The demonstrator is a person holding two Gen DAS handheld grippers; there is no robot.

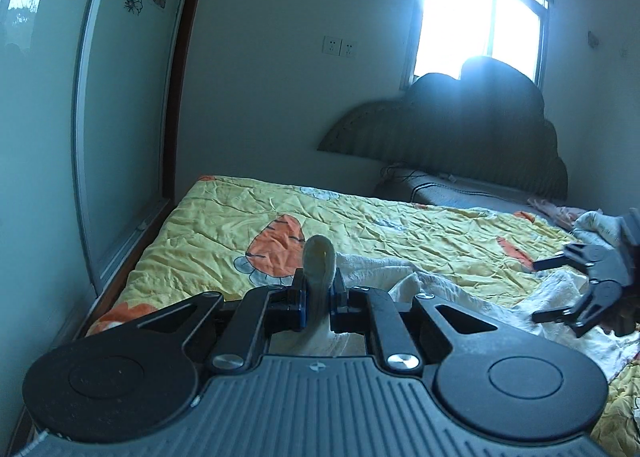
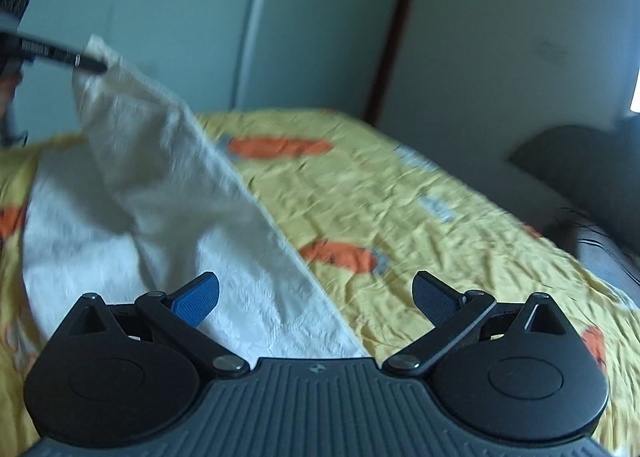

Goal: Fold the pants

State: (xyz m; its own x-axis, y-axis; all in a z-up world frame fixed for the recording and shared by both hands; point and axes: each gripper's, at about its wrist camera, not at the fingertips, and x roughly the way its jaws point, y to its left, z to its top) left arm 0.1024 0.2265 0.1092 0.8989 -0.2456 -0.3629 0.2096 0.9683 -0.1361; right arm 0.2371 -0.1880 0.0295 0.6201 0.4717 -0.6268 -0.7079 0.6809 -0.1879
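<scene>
Pinching a fold of the pants (image 1: 318,257), my left gripper (image 1: 319,299) has its fingers (image 1: 301,297) pressed together on the cloth, and a rounded hump of pale fabric stands up just past the tips. From there the cream garment runs off toward the right of that view and lies rumpled on the quilt (image 1: 224,225). In the right wrist view the same cloth hangs as a long slanted sheet from the raised left gripper (image 2: 86,65) at upper left down to the bed, its hemmed edge crossing the yellow cover.

My right gripper (image 2: 316,295) has its fingers (image 2: 198,297) spread wide, blue pads apart, with nothing clamped between them; the lower end of the pants (image 2: 192,217) lies beneath the left pad and the gap. From the left camera I see that gripper (image 1: 560,289) at the far right, jaws apart, over the crumpled cloth.

Farther out, the quilt (image 2: 400,197) is yellow with orange carrot prints and heavily creased. Beyond it a grey cushion (image 1: 452,187) sits at the head of the bed, with a dark scalloped headboard (image 1: 460,125) behind. To the left runs a sliding wardrobe door (image 1: 128,97) with flower stickers. On the back wall are two sockets (image 1: 340,47) and a bright window (image 1: 480,25). The right view is blurred.
</scene>
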